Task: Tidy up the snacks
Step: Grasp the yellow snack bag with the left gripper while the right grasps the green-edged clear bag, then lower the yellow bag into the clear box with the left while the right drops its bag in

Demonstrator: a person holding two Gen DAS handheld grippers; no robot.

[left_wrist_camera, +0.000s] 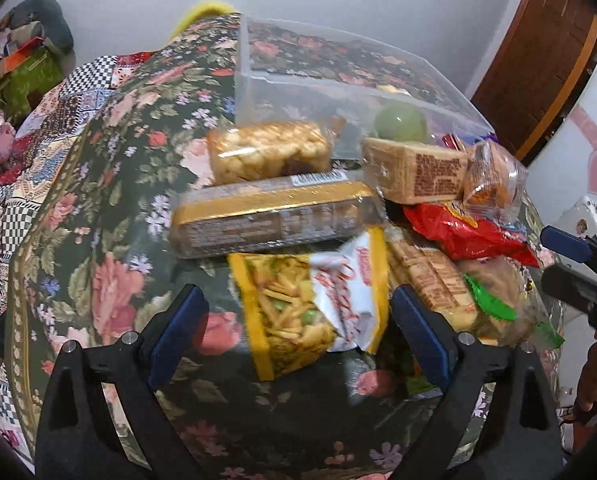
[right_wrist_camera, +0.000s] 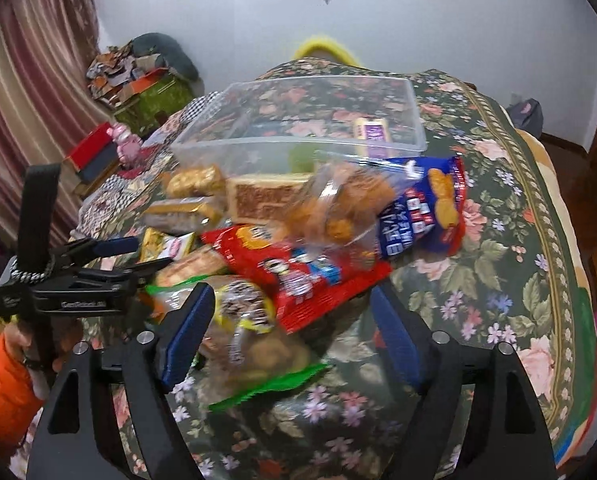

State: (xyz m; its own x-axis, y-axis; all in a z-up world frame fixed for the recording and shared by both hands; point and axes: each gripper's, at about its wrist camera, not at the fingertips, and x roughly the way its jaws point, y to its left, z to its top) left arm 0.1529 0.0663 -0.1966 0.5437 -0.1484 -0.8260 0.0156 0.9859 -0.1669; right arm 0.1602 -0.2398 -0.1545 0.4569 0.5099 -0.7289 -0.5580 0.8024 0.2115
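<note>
I'm hovering my left gripper [left_wrist_camera: 298, 336], jaws spread, astride the yellow mix packet [left_wrist_camera: 298, 312]; right gripper [right_wrist_camera: 290, 344] likewise unclenched over the pile (mostly unsorted). I'm aiming mid-packet, squeezing gently, bound for the clear bin [left_wrist_camera: 338, 76].

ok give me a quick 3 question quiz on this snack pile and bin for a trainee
1. True or false: the clear plastic bin already holds a green ball.
2. Multiple choice: which packet lies between the open fingers of the left gripper? A) blue snack bag B) yellow-edged mix packet C) red chip bag
3. Fill in: the blue snack bag lies on the ______ cloth.

Key
1. True; it shows through the bin wall.
2. B, the yellow-edged mix packet.
3. Floral, the floral cloth. The right gripper is open too, over the red chip bag.
</note>
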